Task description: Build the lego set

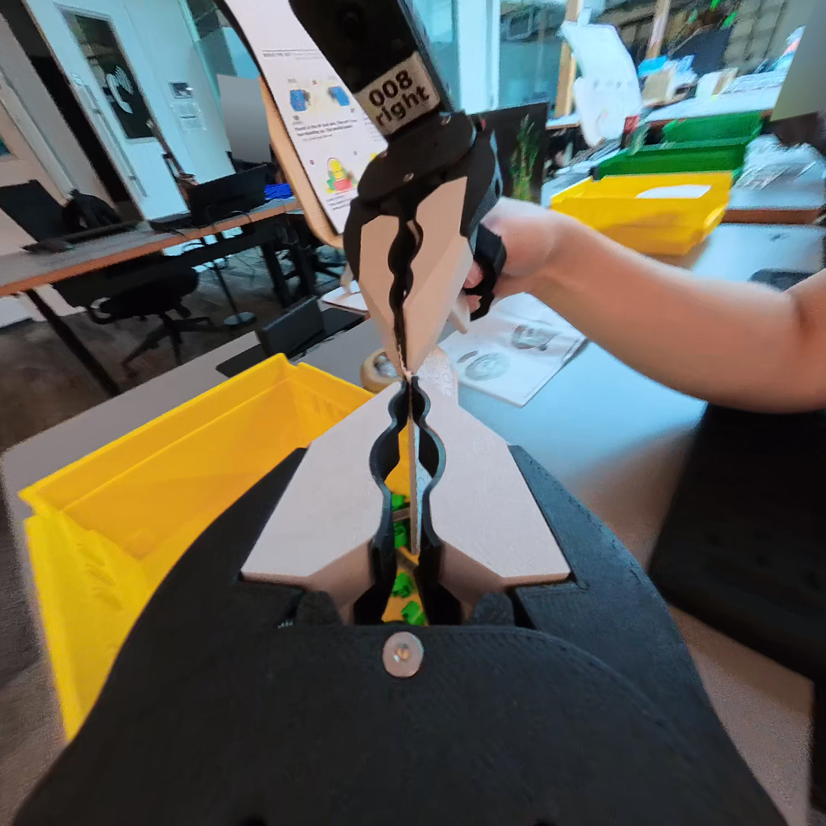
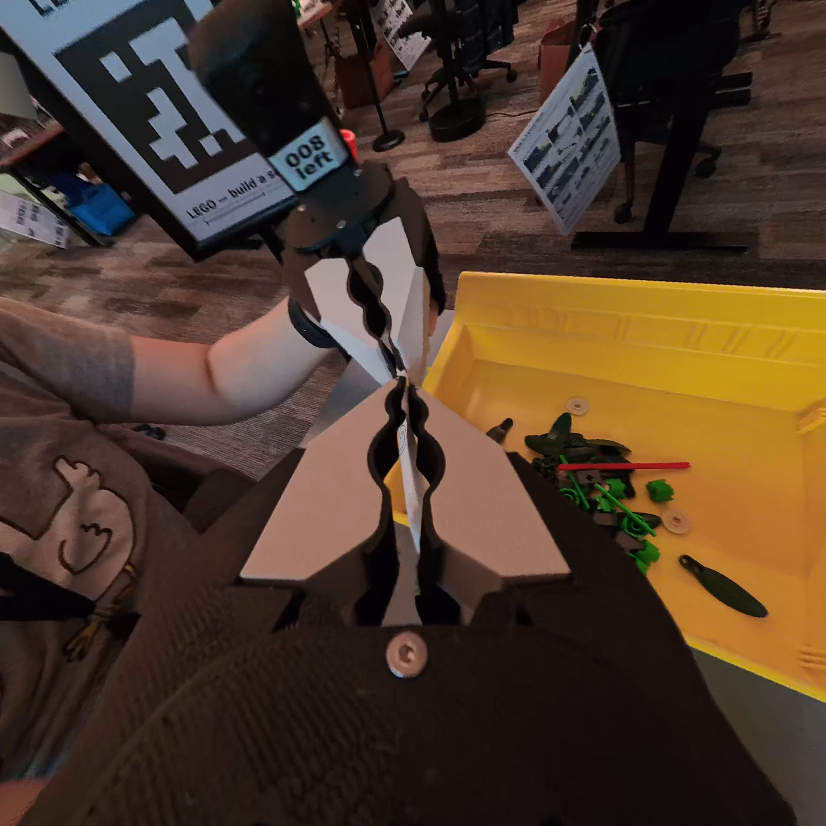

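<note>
Grey tabletop (image 1: 581, 429) in an office. Yellow bin (image 2: 625, 313) of green and dark lego pieces (image 2: 599, 482) just below. Left gripper (image 1: 409, 389) and right gripper (image 2: 404, 386) tip to tip above the bin's edge, both clenched on one thin white bag (image 2: 409, 487) (seen edge-on, contents unclear). Open booklet (image 1: 509, 353) beyond.
</note>
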Available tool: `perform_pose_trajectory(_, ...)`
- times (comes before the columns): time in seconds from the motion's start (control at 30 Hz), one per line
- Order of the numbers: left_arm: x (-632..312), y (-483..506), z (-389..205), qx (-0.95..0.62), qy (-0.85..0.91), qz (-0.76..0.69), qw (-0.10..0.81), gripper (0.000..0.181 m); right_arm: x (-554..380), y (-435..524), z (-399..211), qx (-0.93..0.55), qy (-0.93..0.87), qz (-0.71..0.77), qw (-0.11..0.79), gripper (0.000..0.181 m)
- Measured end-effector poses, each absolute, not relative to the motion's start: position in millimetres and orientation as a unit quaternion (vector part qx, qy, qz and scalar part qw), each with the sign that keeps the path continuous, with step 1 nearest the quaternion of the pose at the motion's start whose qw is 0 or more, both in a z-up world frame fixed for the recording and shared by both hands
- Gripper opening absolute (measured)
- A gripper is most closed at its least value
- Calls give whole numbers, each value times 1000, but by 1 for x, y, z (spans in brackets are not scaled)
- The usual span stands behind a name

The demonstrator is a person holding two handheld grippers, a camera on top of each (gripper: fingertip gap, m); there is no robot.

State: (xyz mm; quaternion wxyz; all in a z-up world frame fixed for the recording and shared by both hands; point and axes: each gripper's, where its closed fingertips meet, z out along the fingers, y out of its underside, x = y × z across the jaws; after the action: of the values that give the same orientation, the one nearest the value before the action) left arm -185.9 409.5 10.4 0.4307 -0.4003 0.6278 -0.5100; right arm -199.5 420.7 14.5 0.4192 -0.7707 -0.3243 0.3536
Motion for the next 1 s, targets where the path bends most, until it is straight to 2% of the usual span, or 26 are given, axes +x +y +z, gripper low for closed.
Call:
perform_pose_trajectory(0.3,-188,413,10,-364,649,-362,561,0,-202,423,15,-759,-263,454,386,0)
perform_pose_trajectory(0.63,-192,420,5,-356,655,-293,599,0,-206,430,10,-741,-200,534,355,0)
perform_pose_trajectory(1.0,-194,418,21,-379,614,-405,562,0,-199,429,13,-749,-221,493,384,0)
